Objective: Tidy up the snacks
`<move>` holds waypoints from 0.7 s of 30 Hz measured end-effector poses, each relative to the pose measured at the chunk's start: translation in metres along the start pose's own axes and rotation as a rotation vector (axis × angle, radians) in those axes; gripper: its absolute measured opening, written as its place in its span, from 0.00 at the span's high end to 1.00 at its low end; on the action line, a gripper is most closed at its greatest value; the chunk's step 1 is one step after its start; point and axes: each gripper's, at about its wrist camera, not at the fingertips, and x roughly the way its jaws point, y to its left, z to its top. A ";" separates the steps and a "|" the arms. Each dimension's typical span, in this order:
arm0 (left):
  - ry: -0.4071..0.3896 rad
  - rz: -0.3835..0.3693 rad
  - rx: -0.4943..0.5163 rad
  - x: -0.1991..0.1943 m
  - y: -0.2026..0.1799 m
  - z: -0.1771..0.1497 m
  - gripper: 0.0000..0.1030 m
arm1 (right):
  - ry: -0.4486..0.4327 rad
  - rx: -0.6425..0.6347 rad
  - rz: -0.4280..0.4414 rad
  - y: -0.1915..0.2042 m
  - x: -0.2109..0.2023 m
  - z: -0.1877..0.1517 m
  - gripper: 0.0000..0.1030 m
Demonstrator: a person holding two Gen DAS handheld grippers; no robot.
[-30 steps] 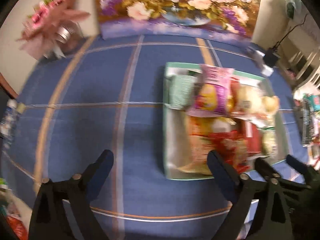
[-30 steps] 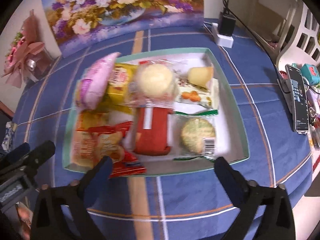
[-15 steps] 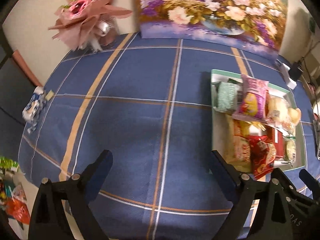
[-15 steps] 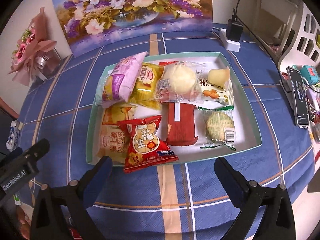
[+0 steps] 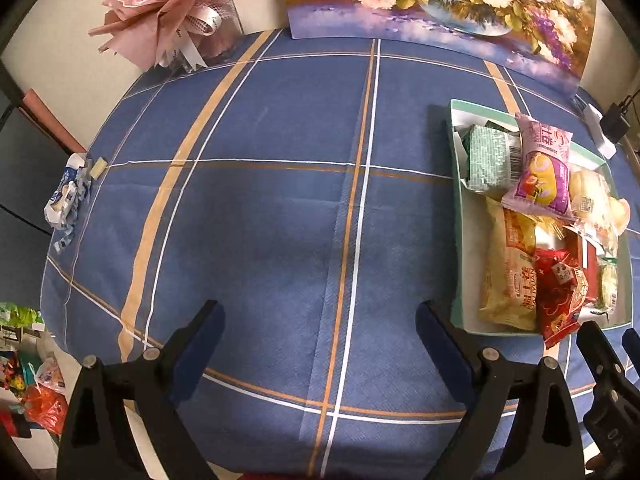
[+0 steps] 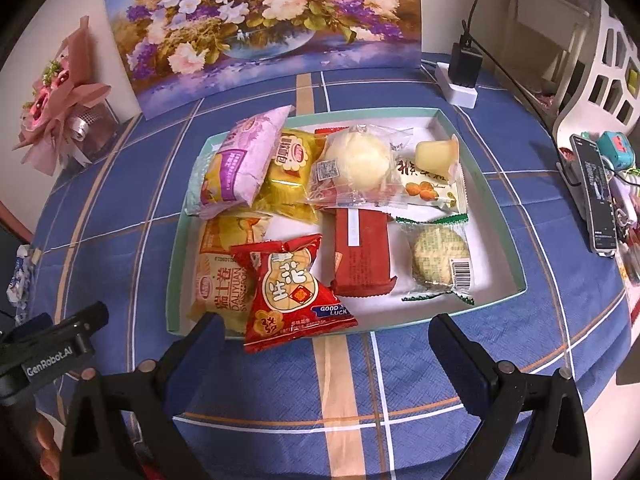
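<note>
A teal-rimmed white tray (image 6: 500,200) on the blue checked tablecloth holds several snacks. A red packet (image 6: 292,292) hangs over its near rim, beside a yellow Swiss-roll bag (image 6: 216,272). Behind them lie a pink-purple packet (image 6: 240,160), a wrapped white bun (image 6: 360,164), a red-brown bar (image 6: 360,256) and a green round cookie (image 6: 438,260). My right gripper (image 6: 326,328) is open and empty just before the tray's near edge. My left gripper (image 5: 320,320) is open and empty over bare cloth, with the tray (image 5: 458,240) to its right.
A flower painting (image 6: 260,20) leans on the wall behind the tray. A pink bouquet (image 5: 172,12) stands back left. A power strip with charger (image 6: 460,76) and a phone (image 6: 596,196) lie to the right. A crumpled blue-white wrapper (image 5: 66,196) sits at the table's left edge.
The left gripper has swung left and back, so the tray slid to the right side of its view. The right gripper drew back from the tray. Both stayed open.
</note>
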 end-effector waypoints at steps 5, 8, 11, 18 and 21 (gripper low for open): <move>0.005 -0.008 0.022 0.000 -0.003 0.002 0.07 | -0.015 -0.010 -0.004 0.002 -0.002 0.000 0.00; 0.004 -0.004 0.022 0.000 -0.005 0.002 0.07 | -0.011 -0.015 -0.004 0.001 0.000 0.000 0.00; 0.010 0.000 0.022 0.001 -0.005 0.002 0.07 | -0.010 -0.017 -0.004 0.001 0.000 0.000 0.00; 0.005 -0.002 0.021 -0.001 -0.005 0.003 0.07 | -0.006 -0.016 -0.003 0.000 0.001 0.000 0.00; 0.006 0.004 0.018 -0.001 -0.004 0.003 0.07 | -0.006 -0.016 -0.002 0.001 0.002 -0.001 0.00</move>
